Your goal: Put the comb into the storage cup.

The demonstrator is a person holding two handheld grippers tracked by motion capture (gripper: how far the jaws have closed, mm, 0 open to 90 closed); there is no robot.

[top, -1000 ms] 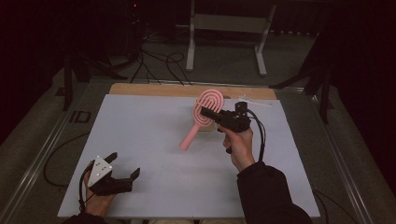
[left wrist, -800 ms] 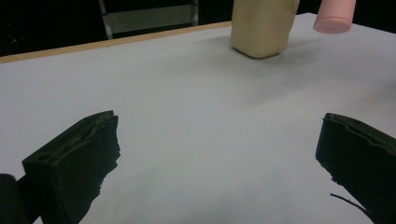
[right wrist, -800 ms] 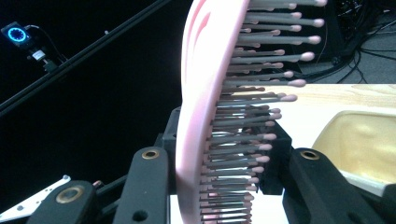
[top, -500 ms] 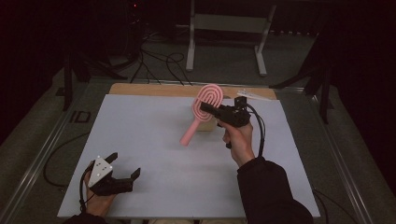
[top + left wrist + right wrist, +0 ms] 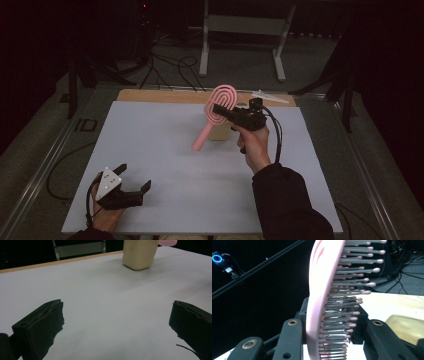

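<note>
Between the jaws of the right gripper (image 5: 220,111) sits the head of a pink hairbrush (image 5: 216,111), clamped tight, with its handle hanging down and out past the jaw tips toward the near side of the desk (image 5: 165,150). In the right gripper view the brush (image 5: 324,302) stands on edge right in the gap, pink back against one jaw, bristles poking toward the other. Just under the jaws there's a beige block (image 5: 220,133) standing on the desk, brush held up off it. The left gripper (image 5: 131,186) is way off at the near edge, well apart from all that, jaws spread wide with nothing in them, just bare white desk (image 5: 105,315) between them and the block (image 5: 138,253) far ahead.
</note>
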